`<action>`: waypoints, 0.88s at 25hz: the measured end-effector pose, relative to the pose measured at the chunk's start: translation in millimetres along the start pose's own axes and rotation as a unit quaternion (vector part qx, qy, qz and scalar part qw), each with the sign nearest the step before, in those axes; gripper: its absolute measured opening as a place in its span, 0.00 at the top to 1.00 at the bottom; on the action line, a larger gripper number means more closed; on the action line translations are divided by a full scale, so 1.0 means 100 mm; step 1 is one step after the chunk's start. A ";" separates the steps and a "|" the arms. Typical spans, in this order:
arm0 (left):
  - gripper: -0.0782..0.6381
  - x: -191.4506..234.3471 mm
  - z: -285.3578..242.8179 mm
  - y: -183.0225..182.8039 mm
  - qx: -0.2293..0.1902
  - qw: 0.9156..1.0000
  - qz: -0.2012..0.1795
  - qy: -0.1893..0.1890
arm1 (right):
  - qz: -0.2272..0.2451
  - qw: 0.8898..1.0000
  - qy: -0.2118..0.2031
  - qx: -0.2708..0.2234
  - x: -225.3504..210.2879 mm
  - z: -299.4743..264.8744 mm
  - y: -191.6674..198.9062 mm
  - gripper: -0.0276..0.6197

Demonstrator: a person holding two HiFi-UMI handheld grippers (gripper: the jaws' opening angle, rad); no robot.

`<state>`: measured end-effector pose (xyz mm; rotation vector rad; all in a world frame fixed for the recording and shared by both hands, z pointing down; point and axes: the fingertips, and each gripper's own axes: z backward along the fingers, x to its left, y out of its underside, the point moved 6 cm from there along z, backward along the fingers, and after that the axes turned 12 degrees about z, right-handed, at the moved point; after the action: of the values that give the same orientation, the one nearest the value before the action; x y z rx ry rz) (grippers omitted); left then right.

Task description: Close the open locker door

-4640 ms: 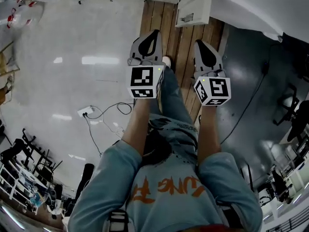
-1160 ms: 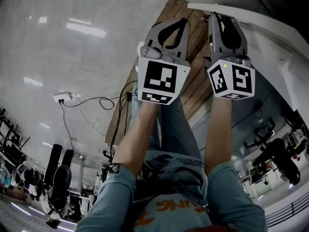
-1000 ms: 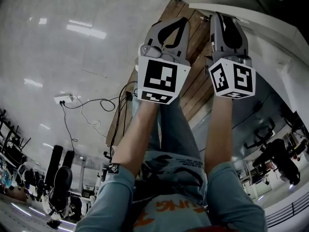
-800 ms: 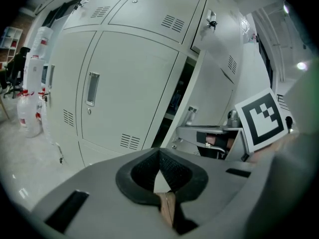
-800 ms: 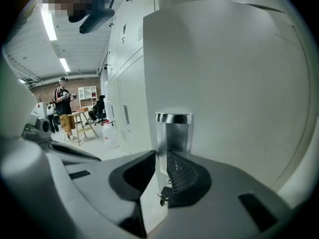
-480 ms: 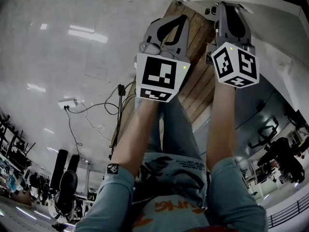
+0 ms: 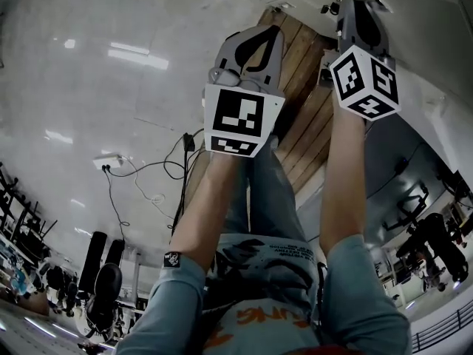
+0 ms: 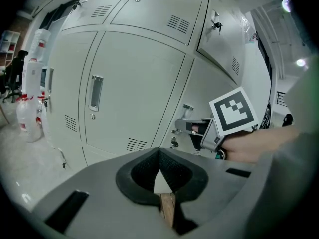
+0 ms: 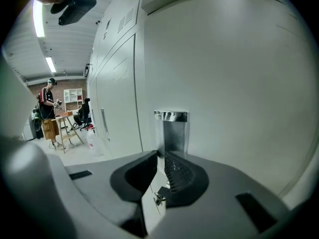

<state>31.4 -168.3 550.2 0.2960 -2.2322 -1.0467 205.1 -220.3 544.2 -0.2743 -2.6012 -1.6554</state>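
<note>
The open locker door is a pale grey panel that fills the right gripper view, with a recessed metal handle just ahead. My right gripper straddles the door's thin free edge. Its jaws have just been closing and the pads now lie against both faces of that edge, by a small key lock. In the head view the right gripper reaches to the white door at the top right. My left gripper hangs beside it, shut and empty, and faces the closed lockers.
A strip of wooden floor runs under both arms. Cables and a power strip lie on the glossy floor at left. Water jugs stand left of the lockers. A person stands by a table far behind.
The right gripper has moved up the picture to the door's edge and its jaws have narrowed round it. The left gripper has shifted only slightly.
</note>
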 end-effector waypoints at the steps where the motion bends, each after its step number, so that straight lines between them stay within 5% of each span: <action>1: 0.87 0.01 0.00 -0.02 -0.002 1.000 -0.001 -0.001 | 0.000 1.000 0.002 0.000 0.00 -0.02 -0.01 0.86; 12: 0.87 -0.03 0.04 -0.25 -0.019 1.000 -0.013 -0.003 | 0.014 0.999 0.012 0.026 -0.02 -0.07 0.00 0.86; 18: 0.87 -0.08 0.20 -0.45 -0.030 0.999 -0.016 -0.010 | -0.019 0.998 0.002 0.059 0.02 0.17 0.09 0.83; 22: 0.87 -0.13 0.46 -0.62 -0.041 0.999 0.011 -0.030 | -0.027 0.997 -0.010 0.065 0.03 0.50 -0.12 0.83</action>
<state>8.0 -175.3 475.6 0.2065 -2.2329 -1.1456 202.5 -179.5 512.8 -0.2196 -2.7399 -1.4970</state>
